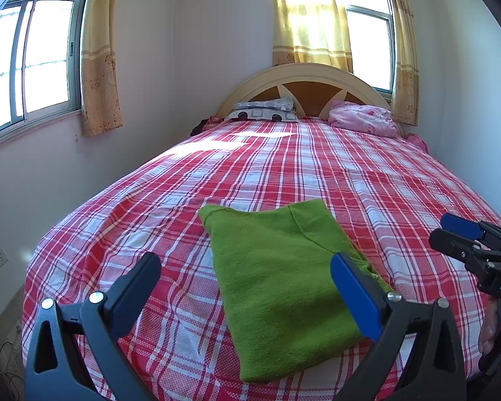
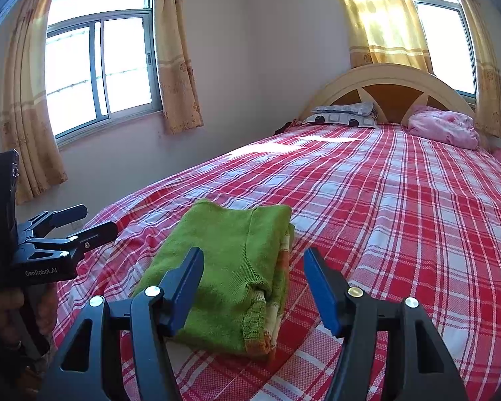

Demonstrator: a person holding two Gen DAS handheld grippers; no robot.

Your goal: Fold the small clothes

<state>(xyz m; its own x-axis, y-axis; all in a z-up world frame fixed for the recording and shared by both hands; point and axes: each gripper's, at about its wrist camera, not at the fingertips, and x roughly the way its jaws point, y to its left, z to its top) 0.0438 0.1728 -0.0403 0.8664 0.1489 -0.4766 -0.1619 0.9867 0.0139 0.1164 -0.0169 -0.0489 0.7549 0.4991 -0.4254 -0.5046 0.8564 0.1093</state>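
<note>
A green knitted garment [image 1: 283,284] lies folded into a thick rectangle on the red plaid bed near its front edge. In the right wrist view the garment [image 2: 230,267] shows stacked layers with an orange and cream trim at its right side. My left gripper [image 1: 245,264] hovers over the garment's near end, open, with nothing between its pads. My right gripper [image 2: 254,257] is also open, held just above the fold's near right corner without touching it. Each view shows the other gripper: the right gripper [image 1: 446,230] at the right edge, the left gripper [image 2: 93,220] at the left, held by a hand.
The plaid bedsheet [image 1: 317,173] stretches back to a curved headboard [image 1: 303,77]. A patterned pillow [image 1: 263,110] and a pink bundle of bedding [image 1: 364,117] lie at the head. A wall with a window [image 1: 26,63] runs close along the bed's left side.
</note>
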